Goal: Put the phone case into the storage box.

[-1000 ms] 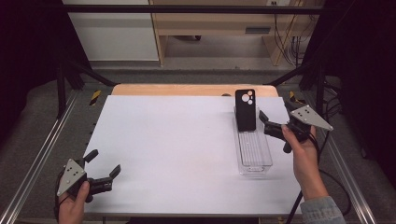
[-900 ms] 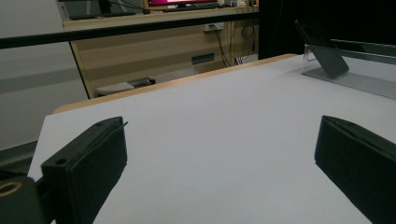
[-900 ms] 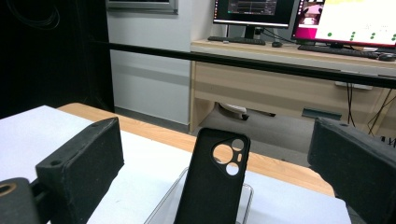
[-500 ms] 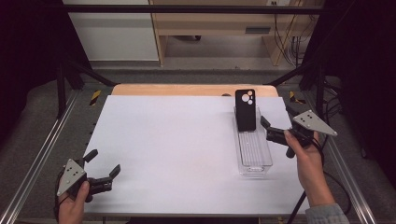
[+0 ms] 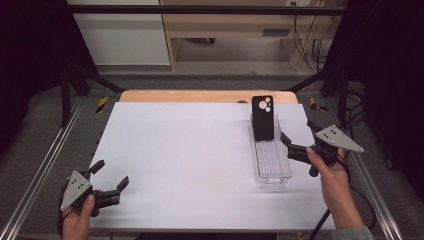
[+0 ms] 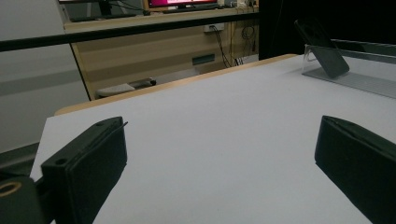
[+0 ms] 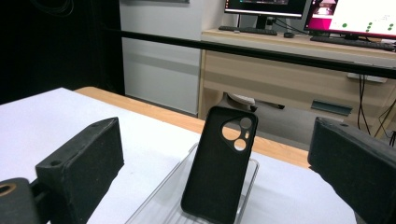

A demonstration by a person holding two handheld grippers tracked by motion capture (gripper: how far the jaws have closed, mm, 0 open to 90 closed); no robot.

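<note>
Lowered slightly, right gripper (image 5: 296, 138) faces the phone case (image 5: 263, 118), fingers spread; left gripper (image 5: 110, 175) likewise released.

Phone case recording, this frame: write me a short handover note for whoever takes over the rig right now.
Left gripper: open, holding nothing, low over the near left corner of the white table.
Right gripper: open, holding nothing, just right of the clear tray, aimed at the black phone case.
Things: the case stands leaning at the far end of the tray, camera cutouts up.
Done: nothing gripped yet.
Left: probably close the right jaws on the case and lift it out; where it should go is not visible.
</note>
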